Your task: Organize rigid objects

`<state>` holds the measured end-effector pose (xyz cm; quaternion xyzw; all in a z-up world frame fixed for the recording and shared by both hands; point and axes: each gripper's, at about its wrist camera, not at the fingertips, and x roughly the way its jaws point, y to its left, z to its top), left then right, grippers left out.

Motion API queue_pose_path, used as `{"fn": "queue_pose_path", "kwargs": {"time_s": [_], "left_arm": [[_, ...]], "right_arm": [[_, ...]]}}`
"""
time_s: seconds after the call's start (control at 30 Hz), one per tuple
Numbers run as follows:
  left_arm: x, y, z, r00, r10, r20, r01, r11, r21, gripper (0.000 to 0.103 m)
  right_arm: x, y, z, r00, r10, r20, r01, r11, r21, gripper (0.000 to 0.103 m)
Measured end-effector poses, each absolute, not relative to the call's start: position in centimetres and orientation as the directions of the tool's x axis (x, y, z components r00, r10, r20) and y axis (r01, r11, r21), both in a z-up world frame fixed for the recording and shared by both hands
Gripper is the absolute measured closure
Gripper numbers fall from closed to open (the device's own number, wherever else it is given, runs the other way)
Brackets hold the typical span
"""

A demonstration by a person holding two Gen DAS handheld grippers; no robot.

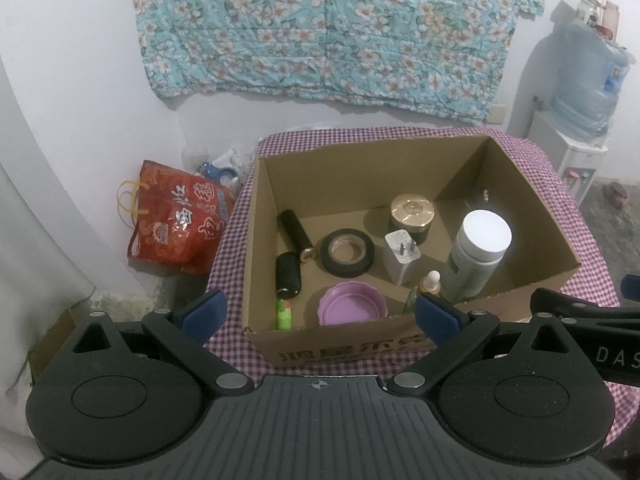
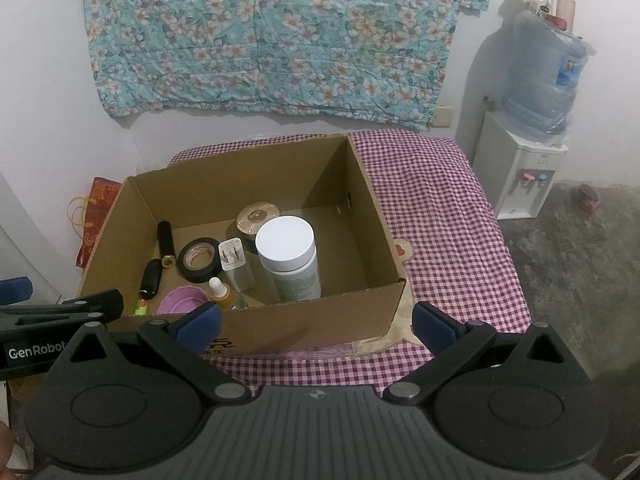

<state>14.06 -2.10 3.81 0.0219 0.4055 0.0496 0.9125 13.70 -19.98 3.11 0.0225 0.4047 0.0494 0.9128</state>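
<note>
Inside cardboard box (image 1: 276, 184), white bottle (image 1: 478, 254), tape roll (image 1: 347, 253)

The left gripper (image 1: 320, 306) is hanging with its blue-padded fingers (image 1: 206, 310) spread wide, gripping nothing. The right gripper (image 2: 318, 320) is doing likewise, jaws parted and empty. Both are sitting side by side at the same height, each one's black linkage showing at the inner edge of the other's view.
</note>
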Motion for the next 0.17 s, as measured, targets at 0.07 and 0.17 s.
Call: {"fn": "queue_pose_path", "kwargs": {"time_s": [0.07, 0.17], "left_arm": [[14.06, -2.09, 3.82, 0.666, 0.108, -0.738, -0.073, 0.994, 0.08, 0.002], [14.08, -2.04, 3.82, 0.666, 0.108, -0.738, -0.071, 0.994, 0.081, 0.002]], "right_arm": [[13.68, -20.01, 3.1, 0.668, 0.108, -0.736, -0.072, 0.994, 0.08, 0.0], [13.59, -20.22, 3.06, 0.669, 0.108, -0.736, -0.072, 0.994, 0.08, 0.0]]}}
